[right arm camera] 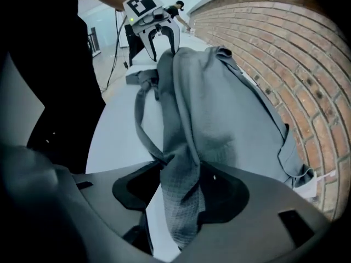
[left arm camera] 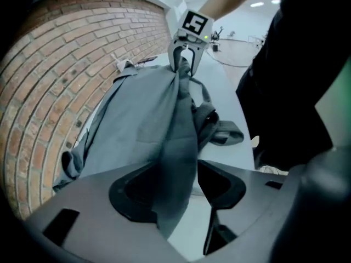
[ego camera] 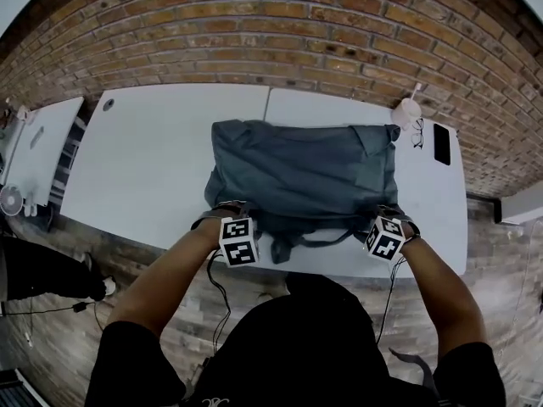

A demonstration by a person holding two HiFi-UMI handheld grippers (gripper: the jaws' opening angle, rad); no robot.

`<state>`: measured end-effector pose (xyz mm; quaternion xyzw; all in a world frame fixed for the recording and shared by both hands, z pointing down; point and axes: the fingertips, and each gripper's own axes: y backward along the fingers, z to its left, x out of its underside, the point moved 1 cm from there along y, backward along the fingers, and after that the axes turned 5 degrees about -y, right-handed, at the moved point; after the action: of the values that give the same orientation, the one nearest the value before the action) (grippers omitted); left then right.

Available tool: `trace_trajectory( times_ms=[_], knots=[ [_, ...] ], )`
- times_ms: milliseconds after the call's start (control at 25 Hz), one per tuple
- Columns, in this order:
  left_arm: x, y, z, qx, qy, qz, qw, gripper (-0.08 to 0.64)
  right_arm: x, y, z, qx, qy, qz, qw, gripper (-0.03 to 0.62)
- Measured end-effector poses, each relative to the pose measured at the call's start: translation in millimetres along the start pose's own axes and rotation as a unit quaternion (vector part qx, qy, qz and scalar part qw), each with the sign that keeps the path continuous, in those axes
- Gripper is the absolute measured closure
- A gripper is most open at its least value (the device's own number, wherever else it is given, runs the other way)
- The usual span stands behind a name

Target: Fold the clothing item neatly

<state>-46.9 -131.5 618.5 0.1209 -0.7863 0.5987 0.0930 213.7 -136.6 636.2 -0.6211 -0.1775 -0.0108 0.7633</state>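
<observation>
Two sets of jaws apart: left tool (left arm camera: 178, 193), right tool (right arm camera: 181, 193) | waffle-textured grey garment (ego camera: 301, 176) draped loosely between each | smooth white table (ego camera: 153, 159)

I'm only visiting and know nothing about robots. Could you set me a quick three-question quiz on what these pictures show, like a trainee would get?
1. True or false: the grey garment hangs from a rack.
2. What runs between the jaws of the left gripper? A) a phone cable B) a fold of the grey garment C) nothing
3. Fill in: behind the white table stands a ___ wall.

Key
1. False: it lies spread on the table.
2. B: the cloth passes between the jaws, which stand wide apart and do not pinch it.
3. brick
</observation>
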Motion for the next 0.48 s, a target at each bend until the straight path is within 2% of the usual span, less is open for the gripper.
trace_trajectory(
  times_ms=[40, 80, 120, 160, 280, 360, 400, 440, 480],
  knots=[
    [3.0, -8.1, 5.8, -0.010, 0.005, 0.016, 0.9998, 0.351, -1.5, -4.3, -3.6, 0.009, -0.010, 0.004, 1.000, 0.367],
    [7.0, -14.7, 11.2, -0.022, 0.012, 0.030, 0.9992, 0.389, -3.9, -7.1, -7.8, 0.017, -0.031, 0.003, 0.999, 0.408],
    [10.4, -18.7, 14.7, -0.029, 0.025, 0.039, 0.9985, 0.480, -6.5, -8.4, -11.8, 0.023, -0.059, -0.002, 0.998, 0.480],
    [12.6, -20.1, 15.4, -0.028, 0.045, 0.041, 0.9978, 0.500, -8.2, -8.7, -14.4, 0.026, -0.087, -0.008, 0.996, 0.511],
    [13.5, -12.1, 4.8, 0.010, 0.100, 0.027, 0.9946, 0.515, -6.6, -3.1, -8.6, 0.017, -0.124, -0.010, 0.992, 0.528],
    [12.6, 2.5, -19.3, 0.064, 0.096, 0.019, 0.9932, 0.520, -2.2, 8.4, 18.3, -0.036, -0.110, 0.010, 0.993, 0.531],
    [11.2, 14.1, -38.9, 0.106, 0.080, 0.015, 0.9911, 0.520, 1.0, 18.1, 42.1, -0.088, -0.090, 0.030, 0.992, 0.531],
    [8.6, 29.1, -61.8, 0.155, 0.057, 0.009, 0.9862, 0.520, 4.6, 31.4, 71.1, -0.154, -0.064, 0.055, 0.985, 0.531],
    [5.3, 46.6, -85.1, 0.208, 0.032, 0.001, 0.9777, 0.520, 7.3, 48.5, 100.8, -0.224, -0.038, 0.079, 0.971, 0.531]
  ],
)
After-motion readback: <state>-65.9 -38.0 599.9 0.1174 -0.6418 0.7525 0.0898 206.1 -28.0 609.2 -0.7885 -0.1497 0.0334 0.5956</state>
